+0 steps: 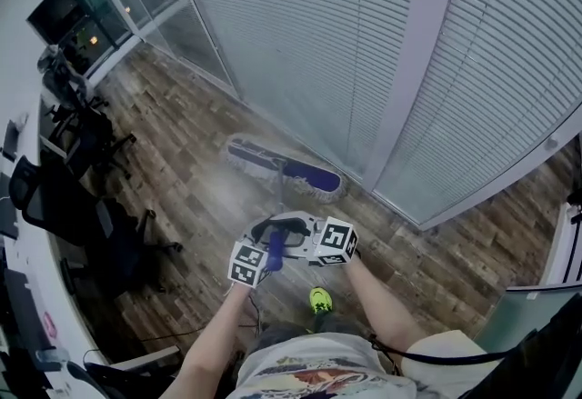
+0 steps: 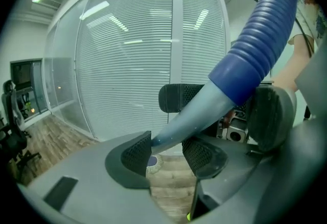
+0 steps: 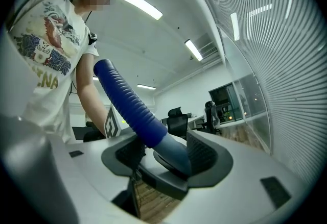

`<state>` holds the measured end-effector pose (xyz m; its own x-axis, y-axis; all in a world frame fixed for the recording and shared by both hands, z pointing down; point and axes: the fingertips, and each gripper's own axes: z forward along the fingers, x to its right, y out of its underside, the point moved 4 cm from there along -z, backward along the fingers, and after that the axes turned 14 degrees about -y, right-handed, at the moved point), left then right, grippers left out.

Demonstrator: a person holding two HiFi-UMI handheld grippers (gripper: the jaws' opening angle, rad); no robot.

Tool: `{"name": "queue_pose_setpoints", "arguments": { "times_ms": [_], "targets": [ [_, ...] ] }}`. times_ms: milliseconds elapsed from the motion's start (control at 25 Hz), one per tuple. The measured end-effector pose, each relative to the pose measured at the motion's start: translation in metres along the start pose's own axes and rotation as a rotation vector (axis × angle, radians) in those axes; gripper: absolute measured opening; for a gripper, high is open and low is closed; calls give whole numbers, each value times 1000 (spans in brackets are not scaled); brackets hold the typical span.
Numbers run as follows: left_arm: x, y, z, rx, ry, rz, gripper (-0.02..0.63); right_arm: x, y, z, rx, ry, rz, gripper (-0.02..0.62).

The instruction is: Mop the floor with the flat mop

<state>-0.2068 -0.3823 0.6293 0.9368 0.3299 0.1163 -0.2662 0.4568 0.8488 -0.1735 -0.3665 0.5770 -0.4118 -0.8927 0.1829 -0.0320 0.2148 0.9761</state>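
Note:
The flat mop's blue head (image 1: 284, 169) with its pale fringe lies on the wood floor close to the glass wall; a sliver of it (image 2: 152, 163) shows between the left jaws. Its handle (image 1: 275, 252) has a grey shaft and a ribbed blue grip (image 2: 245, 59). In front of the person's waist, my left gripper (image 1: 265, 232) and right gripper (image 1: 296, 243) meet on that handle. The left gripper (image 2: 167, 154) has the shaft slanting between its pads, which press on it. The blue grip (image 3: 130, 103) runs down into my right gripper (image 3: 166, 155), shut on it.
A glass wall with closed blinds (image 1: 346, 52) runs just beyond the mop head. Black office chairs (image 1: 100, 234) and desks line the left side. The person's green shoe (image 1: 319, 300) is below the grippers, and a thin cable lies on the floor near it.

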Motion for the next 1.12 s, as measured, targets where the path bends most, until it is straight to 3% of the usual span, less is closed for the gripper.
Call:
{"name": "queue_pose_setpoints", "arguments": {
  "times_ms": [120,480,760,1120],
  "targets": [
    [-4,6,2,-23,13,34,167,3,6,5,-10,-7,5,239],
    [-11,29,-26,-30,-32,-3,163,-13,17,33,-2,7,41,242],
    [-1,52,-88,-3,-24,-43,160,-69,20,71,-32,21,45,242],
    [28,98,-191,42,59,-63,161,-171,34,127,-38,89,60,242]
  ]
}}
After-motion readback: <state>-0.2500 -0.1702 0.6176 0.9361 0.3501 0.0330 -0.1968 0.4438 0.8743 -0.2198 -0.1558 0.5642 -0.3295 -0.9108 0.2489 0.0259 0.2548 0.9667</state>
